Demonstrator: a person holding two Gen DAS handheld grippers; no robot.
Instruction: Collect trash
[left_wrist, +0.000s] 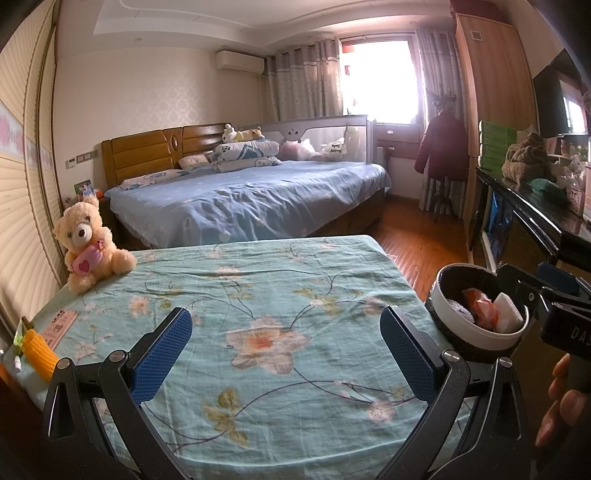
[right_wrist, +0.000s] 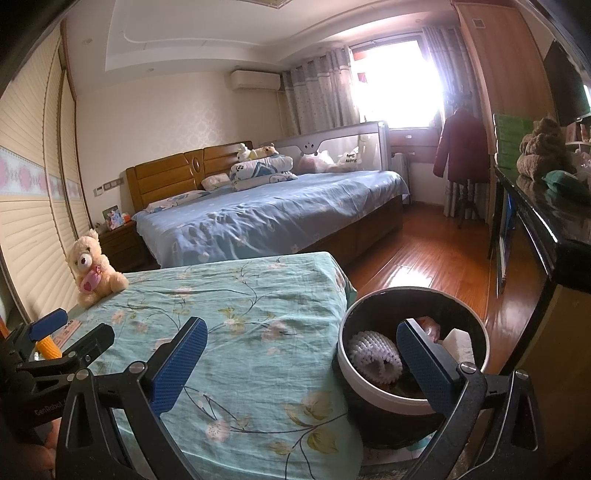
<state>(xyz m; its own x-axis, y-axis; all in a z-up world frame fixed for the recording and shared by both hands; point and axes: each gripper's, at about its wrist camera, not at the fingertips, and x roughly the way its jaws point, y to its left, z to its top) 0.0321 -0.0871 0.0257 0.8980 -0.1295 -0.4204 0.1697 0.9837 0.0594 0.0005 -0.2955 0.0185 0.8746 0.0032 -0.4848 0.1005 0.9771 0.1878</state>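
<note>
Seemingly between pickups: both the left gripper and right gripper gape wide, empty; next likely target (a guess) is the yellow ridged wrapper on the floral-clothed surface, bound for the round white-rimmed black bin.

Black tongs, blue textured pads.

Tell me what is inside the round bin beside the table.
Inside the bin lie a white foam fruit net, an orange wrapper and a white block. The right gripper's finger covers the middle, and the bottom is not visible.
</note>
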